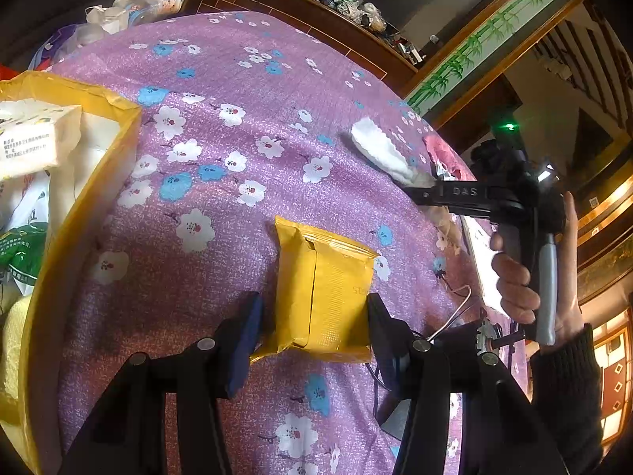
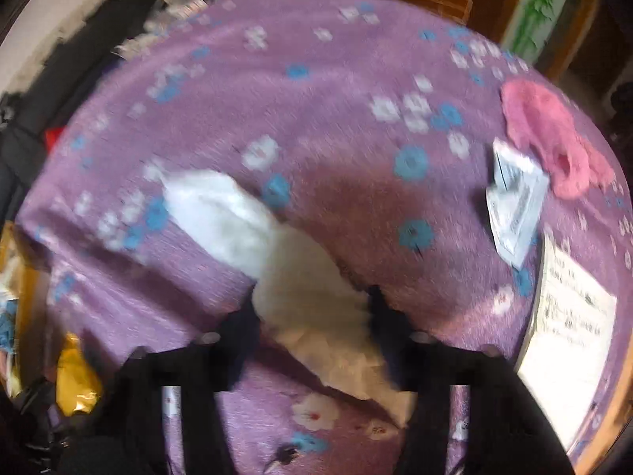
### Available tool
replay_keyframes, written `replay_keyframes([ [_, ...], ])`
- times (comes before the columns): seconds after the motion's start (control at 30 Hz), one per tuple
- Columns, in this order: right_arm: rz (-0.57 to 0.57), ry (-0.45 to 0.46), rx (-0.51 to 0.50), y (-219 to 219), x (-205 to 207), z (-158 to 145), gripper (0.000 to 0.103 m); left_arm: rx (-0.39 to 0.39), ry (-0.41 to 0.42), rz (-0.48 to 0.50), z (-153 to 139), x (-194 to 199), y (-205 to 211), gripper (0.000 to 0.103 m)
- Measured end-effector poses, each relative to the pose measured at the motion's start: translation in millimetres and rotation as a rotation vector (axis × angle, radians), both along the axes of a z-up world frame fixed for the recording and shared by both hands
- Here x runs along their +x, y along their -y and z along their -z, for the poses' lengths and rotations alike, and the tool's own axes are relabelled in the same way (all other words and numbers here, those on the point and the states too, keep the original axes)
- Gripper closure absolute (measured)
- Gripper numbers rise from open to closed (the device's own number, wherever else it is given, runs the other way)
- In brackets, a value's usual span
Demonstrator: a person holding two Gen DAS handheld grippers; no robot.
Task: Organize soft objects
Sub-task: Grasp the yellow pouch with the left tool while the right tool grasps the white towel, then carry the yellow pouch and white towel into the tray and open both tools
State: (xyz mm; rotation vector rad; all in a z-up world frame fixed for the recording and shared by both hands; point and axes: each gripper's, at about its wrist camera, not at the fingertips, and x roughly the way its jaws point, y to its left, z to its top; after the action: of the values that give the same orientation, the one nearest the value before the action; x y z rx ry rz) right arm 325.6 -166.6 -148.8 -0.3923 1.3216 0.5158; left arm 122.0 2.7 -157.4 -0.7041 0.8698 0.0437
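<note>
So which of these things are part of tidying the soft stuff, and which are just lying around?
Part of the job:
yellow pack, in the left gripper
white cloth, in the right gripper
pink cloth
yellow box

Just lying about:
paper sheet
small packet
shelf clutter

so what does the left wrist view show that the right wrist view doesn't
Only the left wrist view shows the yellow box with packets inside, the person's hand on the right claw, and the cluttered wooden shelf.

Only the right wrist view shows the pink cloth, the small printed sachet beside it and the printed white sheet.

Both show the purple flowered cloth, the white soft item between the right claw's fingers, and the yellow packet in the left claw.
</note>
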Motion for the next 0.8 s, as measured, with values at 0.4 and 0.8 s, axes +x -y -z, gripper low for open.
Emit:
replay_keyframes([
  [0.4, 0.073, 0.163, 0.408, 48.3, -154.9, -155.5, 0.063, 0.042, 0.108, -0.026, -20.9, -20.8, 3.4, 0.049],
  [0.8, -0.018, 0.043, 0.693, -17.7, -272.4, -157.5, 0.063, 0.102, 0.180, -0.107, -103.8, -198.8, -17.0, 0.049],
])
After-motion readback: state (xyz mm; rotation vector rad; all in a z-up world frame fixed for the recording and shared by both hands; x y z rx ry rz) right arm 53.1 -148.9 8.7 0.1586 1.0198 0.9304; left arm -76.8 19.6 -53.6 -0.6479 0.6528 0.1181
